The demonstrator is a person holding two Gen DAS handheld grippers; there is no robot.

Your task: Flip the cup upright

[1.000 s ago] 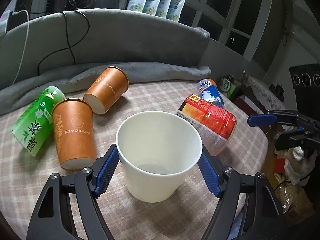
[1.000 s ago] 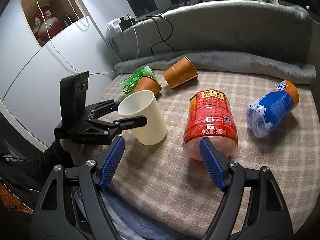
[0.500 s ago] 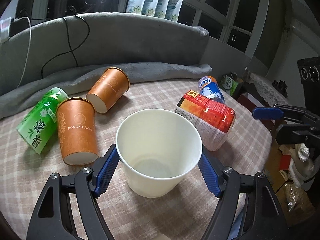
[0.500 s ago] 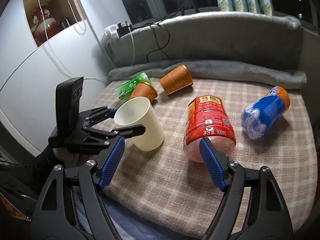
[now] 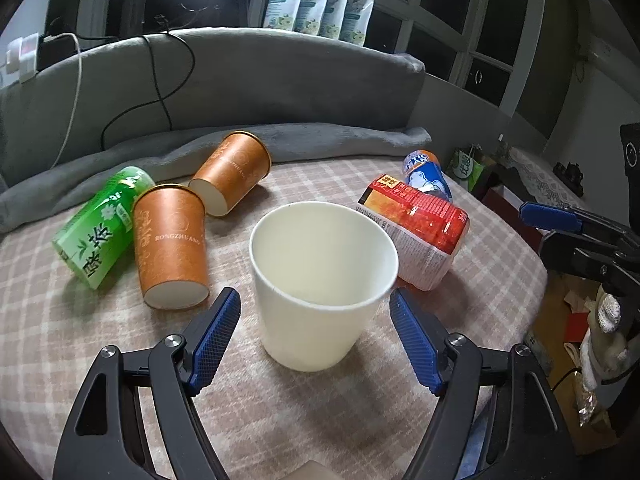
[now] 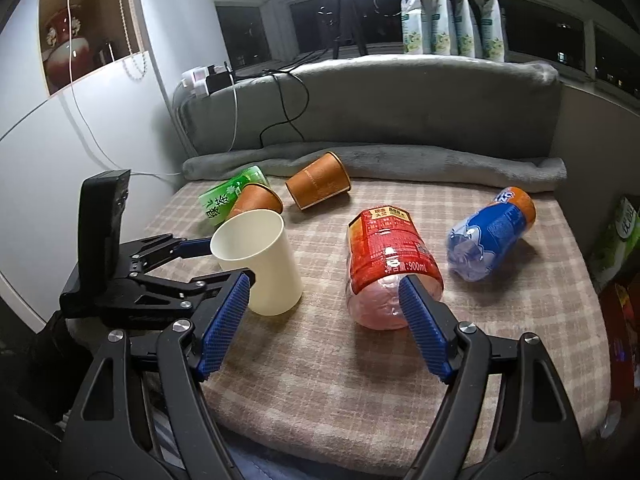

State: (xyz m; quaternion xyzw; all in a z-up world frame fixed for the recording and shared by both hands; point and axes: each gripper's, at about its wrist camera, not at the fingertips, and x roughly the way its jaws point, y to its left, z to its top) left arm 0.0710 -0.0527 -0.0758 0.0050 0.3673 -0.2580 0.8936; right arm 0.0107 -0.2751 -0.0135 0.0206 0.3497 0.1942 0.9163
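We see two orange paper cups (image 5: 172, 246) and bottles lying around our upright white cup (image 5: 320, 284). Our left gripper (image 5: 314, 338) is spread, flanking it untouched; our right gripper (image 6: 324, 324) gapes, holding nothing.

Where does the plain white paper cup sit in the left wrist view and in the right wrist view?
Left wrist view: the plain white paper cup stands mouth-up at centre, between the open blue pads of the left gripper.
Right wrist view: the same cup is left of centre, beside the left gripper.
Shared landmark: the red-labelled plastic bottle lying on its side next to the cup.
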